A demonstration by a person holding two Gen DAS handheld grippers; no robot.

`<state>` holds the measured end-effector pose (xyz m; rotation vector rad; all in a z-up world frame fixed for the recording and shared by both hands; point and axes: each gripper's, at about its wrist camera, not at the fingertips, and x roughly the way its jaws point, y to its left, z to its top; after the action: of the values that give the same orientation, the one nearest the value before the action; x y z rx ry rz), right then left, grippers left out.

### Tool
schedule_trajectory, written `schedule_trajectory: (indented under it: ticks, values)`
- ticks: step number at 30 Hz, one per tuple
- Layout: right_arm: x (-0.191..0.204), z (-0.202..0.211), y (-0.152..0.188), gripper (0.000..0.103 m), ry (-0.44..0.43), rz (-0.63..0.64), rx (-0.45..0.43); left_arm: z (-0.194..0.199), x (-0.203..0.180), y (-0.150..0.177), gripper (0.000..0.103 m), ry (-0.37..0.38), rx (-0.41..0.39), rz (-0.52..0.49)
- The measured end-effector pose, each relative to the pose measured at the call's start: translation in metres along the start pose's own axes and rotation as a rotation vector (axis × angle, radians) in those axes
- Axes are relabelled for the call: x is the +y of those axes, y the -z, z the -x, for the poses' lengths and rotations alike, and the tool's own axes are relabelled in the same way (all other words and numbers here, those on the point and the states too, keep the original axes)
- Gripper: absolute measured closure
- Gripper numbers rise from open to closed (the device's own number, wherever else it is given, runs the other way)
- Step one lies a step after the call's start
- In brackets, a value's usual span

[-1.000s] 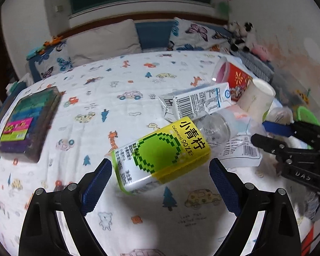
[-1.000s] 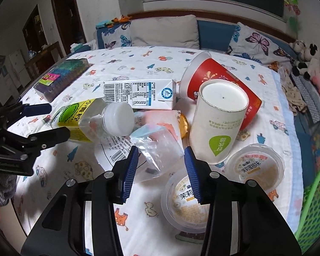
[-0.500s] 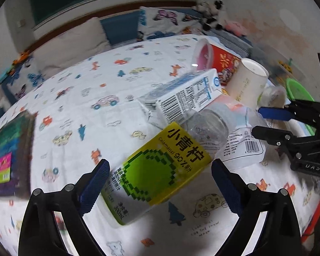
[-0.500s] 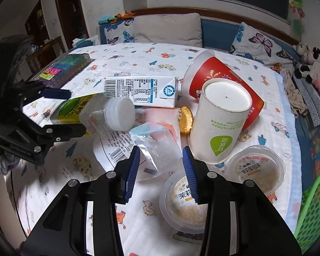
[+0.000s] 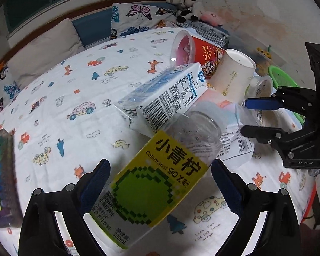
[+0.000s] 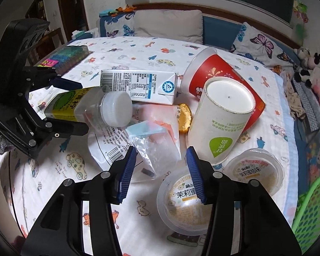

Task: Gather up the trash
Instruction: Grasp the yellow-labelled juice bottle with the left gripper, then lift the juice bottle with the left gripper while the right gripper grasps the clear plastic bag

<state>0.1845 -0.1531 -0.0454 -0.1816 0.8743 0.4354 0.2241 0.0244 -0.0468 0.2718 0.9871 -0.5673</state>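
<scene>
You are lining up a pickup: your left gripper stands wide open around the lime-juice bottle at lower centre, pads not visibly pressing it. Close squarely on the label next. Your right gripper, jaws just opening and partly apart, hovers over the clear plastic bag, gripping nothing. The green basket is cut off at lower right; the bottle's base hides behind the left pad.

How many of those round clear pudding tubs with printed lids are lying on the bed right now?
2. One pudding tub lies just ahead of the right gripper; the other pudding tub sits further right, near the green basket. More could be hidden under the pile.
</scene>
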Motion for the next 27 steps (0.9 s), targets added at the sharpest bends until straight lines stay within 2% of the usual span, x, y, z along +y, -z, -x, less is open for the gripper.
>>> schedule_trajectory:
  ticks: [3, 6, 8, 11, 12, 13, 14, 15, 19, 21, 27]
  values:
    - [-0.001, -0.004, 0.001, 0.052, -0.015, -0.005, 0.017, -0.005, -0.004, 0.000, 0.011, 0.001, 0.006, -0.017]
    - [-0.002, -0.005, 0.002, 0.060, -0.043, -0.010, 0.022, -0.005, -0.008, 0.002, 0.018, 0.012, -0.006, -0.029]
    - [-0.003, -0.005, 0.002, 0.063, -0.040, -0.011, 0.021, -0.001, -0.013, 0.003, 0.027, 0.009, -0.024, -0.037]
    - [-0.001, 0.000, 0.004, 0.066, -0.041, -0.015, 0.000, 0.003, -0.015, 0.004, 0.036, 0.011, -0.038, -0.022]
    - [0.000, 0.003, 0.004, 0.067, -0.037, -0.012, -0.012, 0.006, -0.016, 0.005, 0.038, 0.016, -0.045, -0.010]
    - [0.002, 0.006, 0.005, 0.073, -0.033, -0.009, -0.019, 0.008, -0.016, 0.006, 0.039, 0.018, -0.051, 0.000]
    - [0.003, 0.009, 0.005, 0.085, -0.028, -0.003, -0.027, 0.009, -0.016, 0.007, 0.040, 0.021, -0.057, 0.011]
    - [0.005, 0.013, 0.005, 0.088, -0.034, 0.001, -0.030, 0.012, -0.016, 0.009, 0.041, 0.026, -0.063, 0.027]
    - [0.010, 0.025, 0.009, 0.089, -0.025, 0.018, -0.051, 0.021, -0.020, 0.018, 0.044, 0.008, -0.087, 0.056]
    - [0.012, 0.029, 0.012, 0.096, -0.026, 0.017, -0.060, 0.026, -0.020, 0.021, 0.045, 0.006, -0.099, 0.077]
    - [0.014, 0.045, 0.019, 0.096, -0.014, 0.003, -0.090, 0.047, -0.020, 0.033, 0.045, 0.000, -0.158, 0.148]
